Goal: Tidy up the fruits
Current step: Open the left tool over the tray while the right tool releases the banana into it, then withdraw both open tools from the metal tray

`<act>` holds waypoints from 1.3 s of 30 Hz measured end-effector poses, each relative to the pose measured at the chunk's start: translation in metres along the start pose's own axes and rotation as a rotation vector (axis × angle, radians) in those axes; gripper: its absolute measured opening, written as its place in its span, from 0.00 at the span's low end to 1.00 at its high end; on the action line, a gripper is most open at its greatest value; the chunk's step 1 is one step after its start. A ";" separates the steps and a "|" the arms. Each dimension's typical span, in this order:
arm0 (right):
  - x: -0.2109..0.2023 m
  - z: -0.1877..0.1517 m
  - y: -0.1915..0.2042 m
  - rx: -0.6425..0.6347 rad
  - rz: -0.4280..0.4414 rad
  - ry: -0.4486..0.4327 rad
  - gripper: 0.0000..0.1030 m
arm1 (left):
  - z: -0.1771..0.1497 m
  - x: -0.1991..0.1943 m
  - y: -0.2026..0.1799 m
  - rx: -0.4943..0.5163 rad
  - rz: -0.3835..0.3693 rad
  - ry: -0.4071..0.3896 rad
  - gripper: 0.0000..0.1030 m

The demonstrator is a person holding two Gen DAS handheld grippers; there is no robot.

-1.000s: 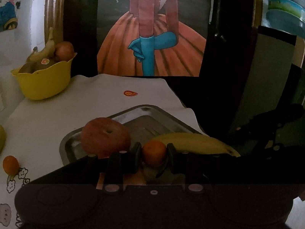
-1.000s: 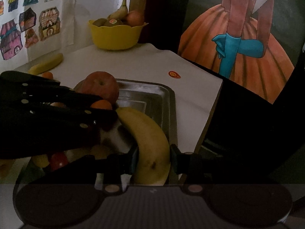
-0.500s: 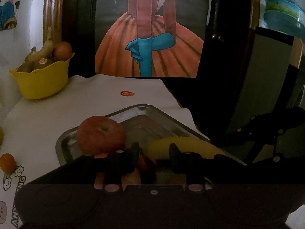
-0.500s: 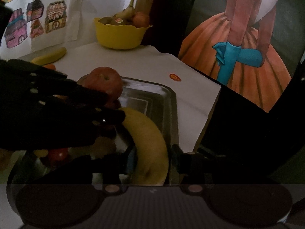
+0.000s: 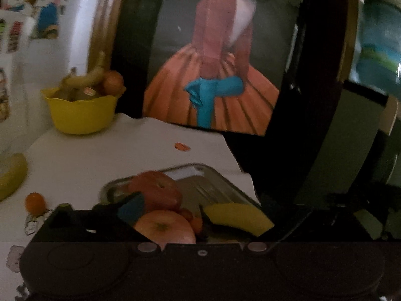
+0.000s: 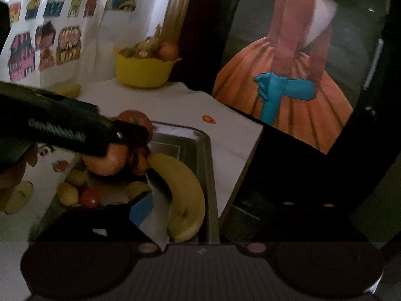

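Observation:
A metal tray [image 6: 205, 150] [image 5: 220, 180] on the white table holds a red apple [image 5: 155, 190], a large orange [image 5: 165, 227], a banana [image 6: 185, 190] [image 5: 238, 218], a small tangerine [image 6: 141, 164] and other small fruits. My left gripper [image 5: 170, 215] is open over the orange and tangerine. In the right wrist view it [image 6: 132, 148] reaches in from the left above the fruit. My right gripper [image 6: 160, 205] is open at the near end of the tray, with the banana lying beside its blue-padded left finger.
A yellow bowl [image 5: 80, 113] [image 6: 145, 70] of fruit stands at the back by the wall. A loose banana [image 5: 10, 175] and a small tangerine [image 5: 35, 202] lie on the table left of the tray. The table edge [image 6: 240, 175] drops off right of the tray.
My left gripper has let go of the small tangerine, opened wide and pulled back. My right gripper has released the banana into the tray and opened. Both views have tilted upward.

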State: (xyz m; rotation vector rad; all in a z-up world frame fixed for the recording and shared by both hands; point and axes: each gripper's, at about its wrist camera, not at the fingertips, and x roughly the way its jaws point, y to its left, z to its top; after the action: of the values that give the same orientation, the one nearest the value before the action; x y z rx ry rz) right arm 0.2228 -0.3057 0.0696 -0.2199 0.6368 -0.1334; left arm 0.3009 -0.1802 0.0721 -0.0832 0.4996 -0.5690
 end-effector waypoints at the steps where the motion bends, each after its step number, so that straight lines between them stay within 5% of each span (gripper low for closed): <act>1: -0.007 -0.002 0.001 0.018 -0.003 -0.011 0.94 | 0.001 -0.007 0.002 -0.005 0.002 -0.013 0.99; 9: -0.058 -0.025 0.014 0.149 -0.011 -0.074 1.00 | -0.010 -0.063 0.026 0.010 0.063 -0.073 0.99; 22: -0.098 -0.070 0.072 0.223 0.024 0.020 1.00 | -0.064 -0.134 0.071 0.070 0.181 -0.047 0.99; 39: -0.084 -0.042 0.161 0.116 0.176 0.040 1.00 | -0.088 -0.174 0.126 0.035 0.349 0.000 0.99</act>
State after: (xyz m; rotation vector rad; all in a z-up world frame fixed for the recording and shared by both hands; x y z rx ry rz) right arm 0.1391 -0.1410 0.0455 -0.0489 0.6833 -0.0054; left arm 0.1953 0.0246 0.0431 0.0377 0.4908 -0.2363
